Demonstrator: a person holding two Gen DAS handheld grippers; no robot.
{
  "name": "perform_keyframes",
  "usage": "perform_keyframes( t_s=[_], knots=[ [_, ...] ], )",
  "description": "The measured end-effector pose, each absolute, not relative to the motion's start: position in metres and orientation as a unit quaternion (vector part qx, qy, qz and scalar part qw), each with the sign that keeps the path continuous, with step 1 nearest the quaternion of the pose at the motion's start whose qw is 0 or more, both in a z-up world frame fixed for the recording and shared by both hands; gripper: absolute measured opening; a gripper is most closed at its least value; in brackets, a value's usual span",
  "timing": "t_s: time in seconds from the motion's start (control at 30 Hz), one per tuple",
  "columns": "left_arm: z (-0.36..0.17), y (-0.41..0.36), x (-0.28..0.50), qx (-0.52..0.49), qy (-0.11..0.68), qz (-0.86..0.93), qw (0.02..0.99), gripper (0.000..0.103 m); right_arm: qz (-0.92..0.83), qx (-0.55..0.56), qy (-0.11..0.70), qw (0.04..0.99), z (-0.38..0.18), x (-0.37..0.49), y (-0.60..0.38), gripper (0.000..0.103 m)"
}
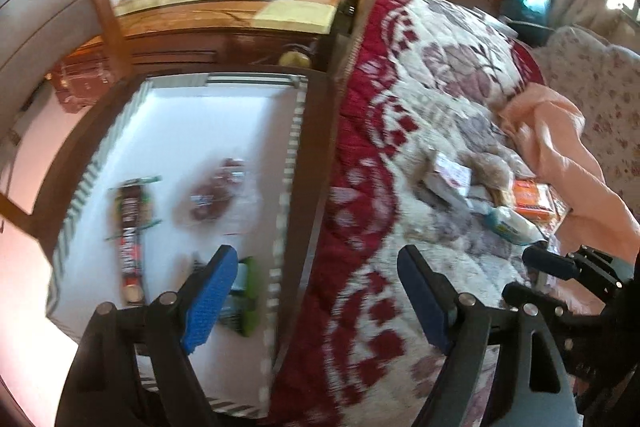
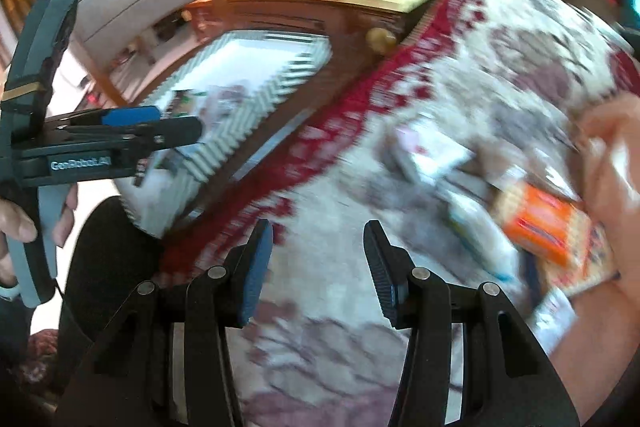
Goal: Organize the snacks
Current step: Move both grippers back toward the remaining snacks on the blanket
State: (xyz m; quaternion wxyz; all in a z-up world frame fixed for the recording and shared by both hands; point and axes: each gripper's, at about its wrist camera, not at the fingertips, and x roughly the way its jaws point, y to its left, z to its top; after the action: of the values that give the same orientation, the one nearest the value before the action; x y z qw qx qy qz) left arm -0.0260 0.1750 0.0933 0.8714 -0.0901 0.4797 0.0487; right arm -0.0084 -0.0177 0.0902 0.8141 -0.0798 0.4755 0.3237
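Farthest left of the left gripper (image 1: 316, 291) lies a long dark-wrapped snack bar (image 1: 130, 227), lengthwise in the white tray (image 1: 216, 95). Right of it, ahead of the left finger, sits a reddish clear-wrapped packet (image 1: 214, 193), and a green packet (image 1: 246, 297) lies just behind that finger's blue pad (image 1: 210, 301). The three lie side by side and apart, which suggests the tray is the collecting place and each snack gets its own spot.

The left gripper's fingers are released and spread wide, with nothing between them; they straddle the tray's right rim and the red-and-white quilt (image 1: 420, 99) on the bed. Empty as it is, the gripper has probably just given up a snack.

Farther right, beyond the right finger, the unsorted heap (image 1: 480, 195) lies on the quilt beside a peach cloth (image 1: 560, 155): a pale box (image 1: 452, 173), a white-and-teal packet (image 1: 512, 223) and an orange packet (image 1: 532, 201).

The right gripper (image 2: 318, 267) hangs over bare quilt, its fingers parted about halfway and grasping nothing. The orange packet (image 2: 548, 231) sits to the right of its fingers, so that heap looks like the next source. The view is too blurred to name the packets.
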Motion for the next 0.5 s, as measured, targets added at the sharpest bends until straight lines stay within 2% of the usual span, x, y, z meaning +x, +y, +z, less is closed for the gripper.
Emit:
perform_keyframes(
  t_s=[0.13, 0.5],
  knots=[
    [0.088, 0.152, -0.009, -0.086, 0.490, 0.025, 0.867, 0.084, 0.291, -0.064, 0.485, 0.823, 0.082, 0.002, -0.051, 0.055],
    [0.074, 0.103, 0.045, -0.057, 0.513, -0.020, 0.856, 0.084, 0.249, -0.045, 0.495, 0.831, 0.065, 0.026, -0.093, 0.055]
  ],
)
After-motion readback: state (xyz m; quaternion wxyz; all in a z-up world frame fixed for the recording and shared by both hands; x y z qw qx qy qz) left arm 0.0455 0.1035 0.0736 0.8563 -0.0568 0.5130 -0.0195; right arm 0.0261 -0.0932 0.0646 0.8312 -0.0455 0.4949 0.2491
